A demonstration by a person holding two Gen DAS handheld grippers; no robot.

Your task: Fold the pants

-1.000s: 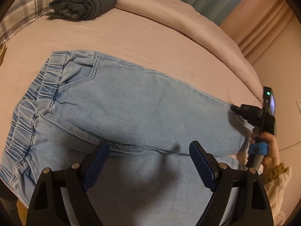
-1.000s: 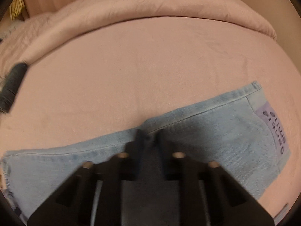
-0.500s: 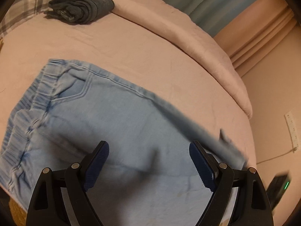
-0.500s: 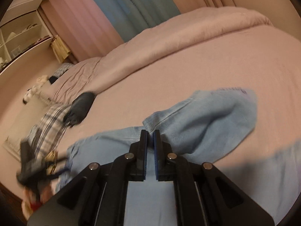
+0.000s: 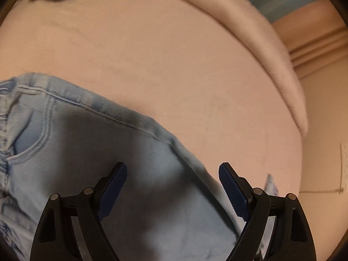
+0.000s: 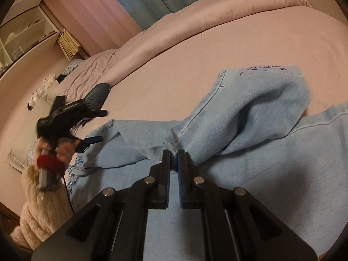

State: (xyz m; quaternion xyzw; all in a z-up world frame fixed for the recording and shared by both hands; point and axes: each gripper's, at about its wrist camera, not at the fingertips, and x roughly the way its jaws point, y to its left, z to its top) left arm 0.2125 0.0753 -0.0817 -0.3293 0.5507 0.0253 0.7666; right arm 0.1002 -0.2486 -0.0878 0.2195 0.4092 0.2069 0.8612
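The right gripper (image 6: 173, 155) has its fingers pressed nearly together, pinching a bunched edge of the pants (image 6: 250, 143) between the blue pads. From that pinch a pant leg rises off the bed (image 6: 195, 50) and doubles back over the rest of the garment, its hem with a small printed label lying toward the far side of the mattress. The left gripper (image 5: 173, 178) has its fingers spread wide with nothing between them; it hovers over the upper part of the pants (image 5: 91, 148), and whether the tips touch the cloth cannot be told. In the right wrist view the left gripper (image 6: 87, 128) shows at the left, blurred, with a hand (image 6: 58, 150) in a fuzzy cream sleeve (image 6: 41, 206) around its handle. There is one pair of pants: light blue denim, with a curved front pocket seam and a gathered elastic waistband toward the left edge of the bed. They lie across the near part of the pink bed sheet, partly in the grippers' shadow. One dark folded garment (image 6: 97, 93) lies farther up the bed near a rolled pink duvet (image 6: 217, 15).
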